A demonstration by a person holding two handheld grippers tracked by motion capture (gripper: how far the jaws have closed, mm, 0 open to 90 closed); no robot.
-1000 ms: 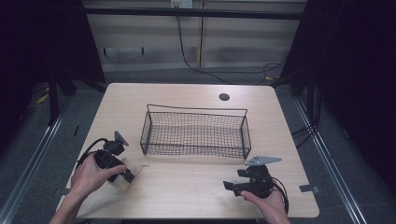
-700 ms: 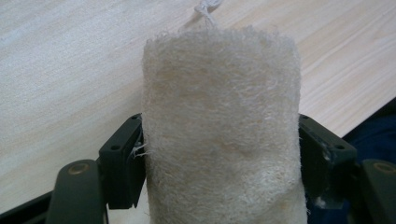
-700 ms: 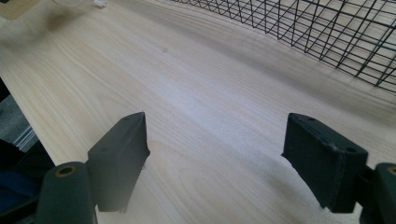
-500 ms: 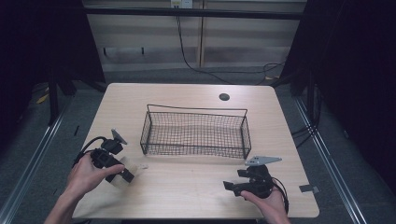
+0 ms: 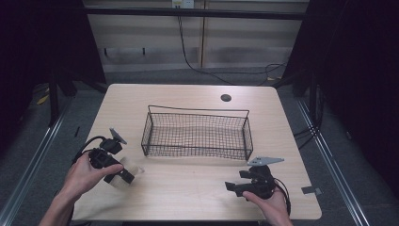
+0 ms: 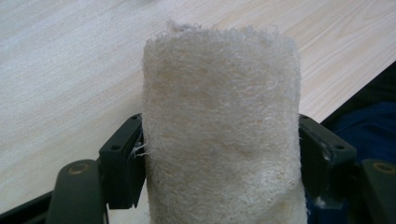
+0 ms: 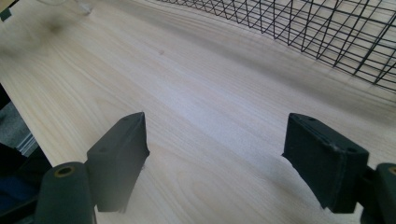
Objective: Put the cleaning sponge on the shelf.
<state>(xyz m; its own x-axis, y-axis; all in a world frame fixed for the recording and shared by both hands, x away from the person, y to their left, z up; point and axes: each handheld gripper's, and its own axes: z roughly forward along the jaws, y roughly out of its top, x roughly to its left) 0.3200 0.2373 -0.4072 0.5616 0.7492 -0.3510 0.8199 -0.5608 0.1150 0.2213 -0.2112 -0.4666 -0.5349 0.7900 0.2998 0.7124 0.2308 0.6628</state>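
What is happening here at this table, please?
A person works at a wooden table with a hand-held gripper in each hand. The left hand-held gripper is closed on a pale fibrous roll, near the table's left front. The right hand-held gripper is open with nothing in it. The black wire basket stands between them, nothing visible inside.

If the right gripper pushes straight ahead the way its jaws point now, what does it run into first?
Probably nothing soon: ahead of the open right gripper lies bare table. The wire basket stands off to one side, so it looks likely to be missed, though depth is hard to judge.
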